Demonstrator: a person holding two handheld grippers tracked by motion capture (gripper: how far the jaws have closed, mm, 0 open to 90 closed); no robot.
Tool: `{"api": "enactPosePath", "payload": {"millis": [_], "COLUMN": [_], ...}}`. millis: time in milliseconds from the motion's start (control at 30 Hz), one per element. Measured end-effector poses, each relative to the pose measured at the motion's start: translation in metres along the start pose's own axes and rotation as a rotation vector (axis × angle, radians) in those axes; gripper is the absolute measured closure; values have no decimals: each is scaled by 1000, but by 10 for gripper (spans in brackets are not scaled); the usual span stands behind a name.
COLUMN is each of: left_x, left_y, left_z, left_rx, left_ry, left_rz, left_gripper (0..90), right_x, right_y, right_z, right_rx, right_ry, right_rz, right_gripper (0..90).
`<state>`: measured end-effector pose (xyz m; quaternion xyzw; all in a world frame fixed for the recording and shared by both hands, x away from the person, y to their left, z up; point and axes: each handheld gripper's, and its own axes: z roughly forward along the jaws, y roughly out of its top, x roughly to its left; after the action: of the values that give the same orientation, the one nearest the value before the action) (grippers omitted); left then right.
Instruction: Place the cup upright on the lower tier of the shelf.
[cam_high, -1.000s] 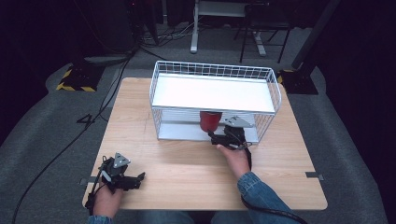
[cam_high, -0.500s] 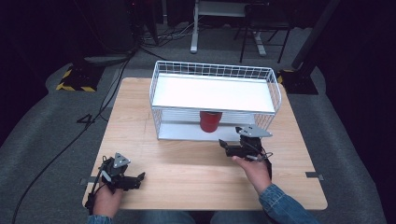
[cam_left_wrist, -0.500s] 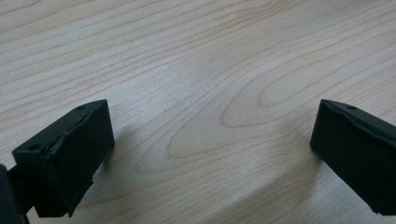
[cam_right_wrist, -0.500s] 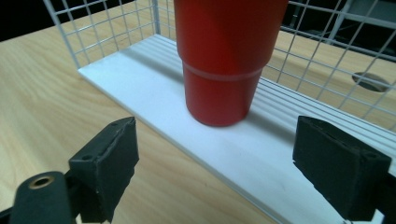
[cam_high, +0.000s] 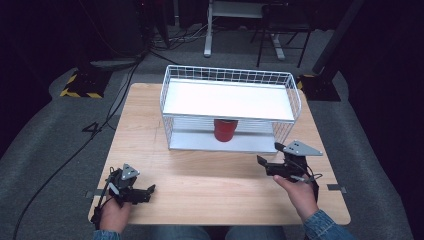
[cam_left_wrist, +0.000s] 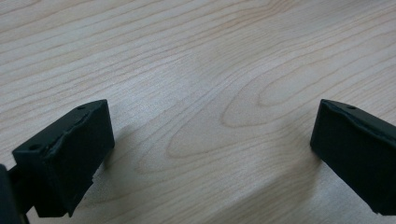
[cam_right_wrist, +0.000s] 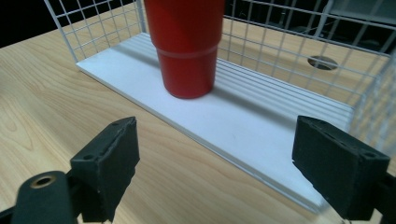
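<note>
Red cup (cam_high: 225, 130), just one, stands upright on the lower shelf of the single wire rack (cam_high: 230, 75). Of two grippers, the left gripper (cam_high: 148, 191) rests open and empty on the tabletop (cam_high: 200, 180). The right gripper (cam_high: 262, 162), empty, has just been closing, seemingly not fully; best drawn back clear of the wires.

Overhead forward-down view — two close gripper views

I have drawn the right gripper (cam_high: 267, 165) back from the red cup (cam_high: 225, 130) — it now sits clear of the wire rack (cam_high: 295, 95), toward the table's near right. Its jaws have just been closing, with nothing between them — the cup stands alone on the lower shelf.
</note>
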<state>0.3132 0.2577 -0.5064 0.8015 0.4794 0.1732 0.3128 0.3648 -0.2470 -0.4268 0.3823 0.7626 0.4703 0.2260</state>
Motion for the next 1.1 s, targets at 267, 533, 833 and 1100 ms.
{"api": "enactPosePath", "payload": {"millis": [267,533,833,1100], "left_x": [0,1,2,3], "left_y": [0,2,5,7], "left_z": [0,1,4,6], "left_rx": [0,2,5,3], "left_ry": [0,3,3,2], "left_rz": [-9,-2,-6,-6], "left_gripper": [1,1,1,1], "right_x": [-19,-38,-53,-63], "right_y": [-17,-34,-64,-88], "right_z": [-28,-50,-64,-63], "right_rx": [27,67,109,142], "right_ry": [-39,-75,-70,-90], "right_rz": [7,38,53,108], "right_gripper": [155,153,153,153]}}
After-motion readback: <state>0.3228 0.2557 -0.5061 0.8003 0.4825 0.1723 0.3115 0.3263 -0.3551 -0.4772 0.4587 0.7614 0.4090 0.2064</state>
